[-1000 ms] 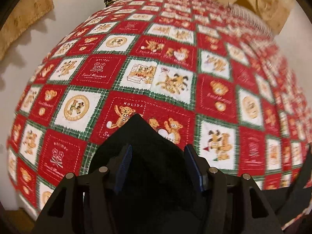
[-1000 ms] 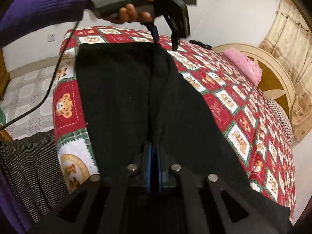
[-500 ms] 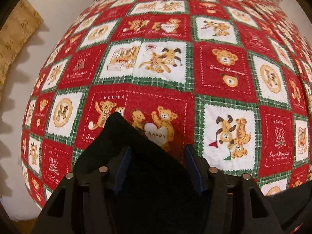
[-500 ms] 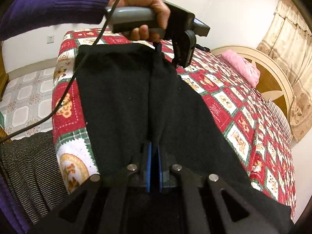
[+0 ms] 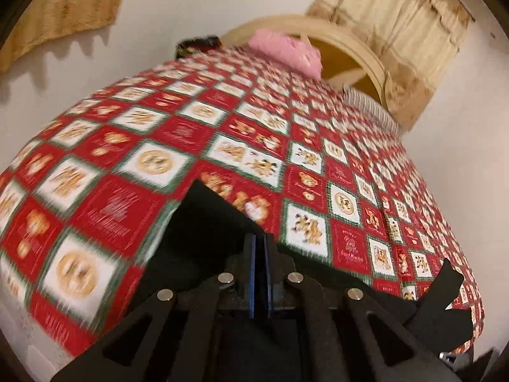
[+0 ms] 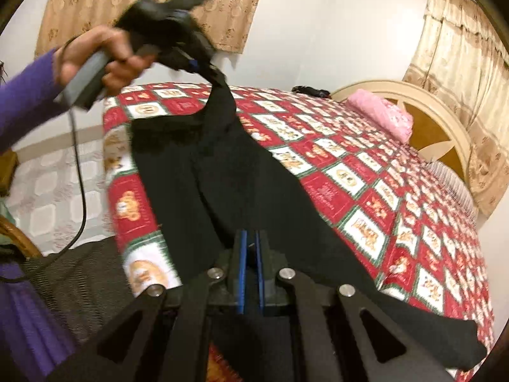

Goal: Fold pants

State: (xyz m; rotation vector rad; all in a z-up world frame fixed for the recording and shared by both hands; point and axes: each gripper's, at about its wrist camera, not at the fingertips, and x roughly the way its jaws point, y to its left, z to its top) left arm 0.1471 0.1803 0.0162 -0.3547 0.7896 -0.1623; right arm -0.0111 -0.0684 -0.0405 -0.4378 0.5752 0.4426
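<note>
Black pants [image 6: 222, 175] lie lengthwise along the near edge of a bed covered by a red teddy-bear quilt [image 6: 350, 191]. My right gripper [image 6: 251, 242] is shut on the near end of the pants. In the right wrist view a hand in a purple sleeve [image 6: 25, 102] holds my left gripper [image 6: 203, 70] above the bed's far corner. It is shut on the far end of the pants, which hangs from it in a raised peak. The left wrist view shows the left gripper [image 5: 259, 245] with its pads together on black fabric [image 5: 203, 222].
A pink pillow [image 6: 378, 114] rests against the cream headboard [image 6: 445, 117] at the far right. A small dark object [image 6: 310, 90] lies at the bed's far edge. Tiled floor [image 6: 47, 184] runs along the left. Curtains [image 6: 461, 63] hang on the walls.
My left gripper has shut on the far end of the pants and lifted it off the quilt, swinging its view toward the headboard. The right gripper rose slightly, still shut on the pants.
</note>
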